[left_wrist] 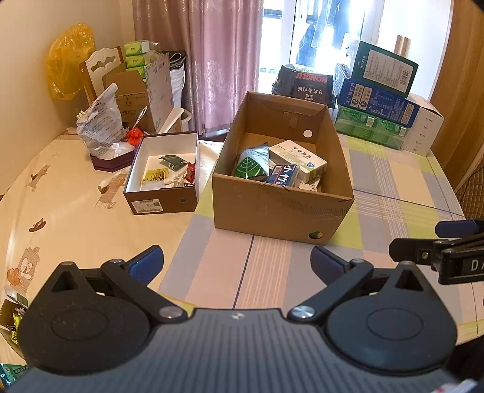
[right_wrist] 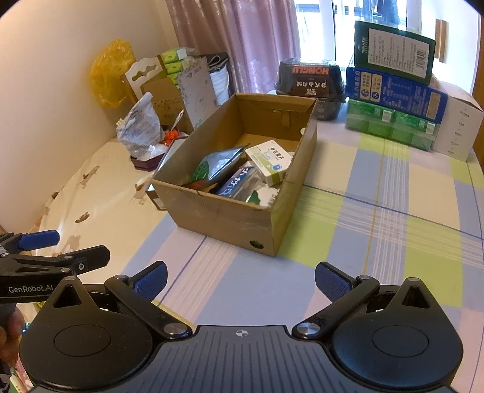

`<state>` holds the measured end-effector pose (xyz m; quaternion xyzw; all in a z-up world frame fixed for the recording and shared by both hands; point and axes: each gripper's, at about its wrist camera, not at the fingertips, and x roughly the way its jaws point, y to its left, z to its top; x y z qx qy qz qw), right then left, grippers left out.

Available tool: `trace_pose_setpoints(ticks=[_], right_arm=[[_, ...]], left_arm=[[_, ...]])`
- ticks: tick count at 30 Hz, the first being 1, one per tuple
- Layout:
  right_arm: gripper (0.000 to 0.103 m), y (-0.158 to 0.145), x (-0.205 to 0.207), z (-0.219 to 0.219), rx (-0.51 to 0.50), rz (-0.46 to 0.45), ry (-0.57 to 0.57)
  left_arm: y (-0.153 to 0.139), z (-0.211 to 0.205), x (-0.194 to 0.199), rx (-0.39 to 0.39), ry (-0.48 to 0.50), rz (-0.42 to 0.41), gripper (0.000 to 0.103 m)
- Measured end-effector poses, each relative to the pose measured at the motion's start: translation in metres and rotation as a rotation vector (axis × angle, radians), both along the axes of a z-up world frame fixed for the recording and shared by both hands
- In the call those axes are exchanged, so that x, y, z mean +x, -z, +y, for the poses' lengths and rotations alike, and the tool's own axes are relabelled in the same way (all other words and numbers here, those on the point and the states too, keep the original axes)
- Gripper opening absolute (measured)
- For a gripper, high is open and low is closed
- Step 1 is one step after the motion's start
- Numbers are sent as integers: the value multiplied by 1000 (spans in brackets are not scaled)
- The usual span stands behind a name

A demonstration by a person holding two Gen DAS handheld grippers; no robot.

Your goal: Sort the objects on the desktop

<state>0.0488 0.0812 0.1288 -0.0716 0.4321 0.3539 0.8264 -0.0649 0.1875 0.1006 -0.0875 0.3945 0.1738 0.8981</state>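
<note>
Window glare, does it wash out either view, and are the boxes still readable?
Left wrist: window blown out, cardboard box evenly lit, its packets legible. Right wrist: same glare at window; fisheye bends the table edges.

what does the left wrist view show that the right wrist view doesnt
Only the left wrist view looks into the small white-lined box with its sachets; in the right wrist view the cardboard box hides nearly all of it. Only the right wrist view shows part of a hand, at its lower left edge. Both show the open cardboard box holding a leaf-print pouch and medicine cartons, the stacked boxes behind, and both grippers, left gripper and right gripper, open and empty.
</note>
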Motion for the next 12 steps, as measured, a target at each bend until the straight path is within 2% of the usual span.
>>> trace_pose_setpoints(ticks=[12], right_arm=[[101,4,5,1,-7,2,1]], left_arm=[[1,-1,3,11,10,-22,102]])
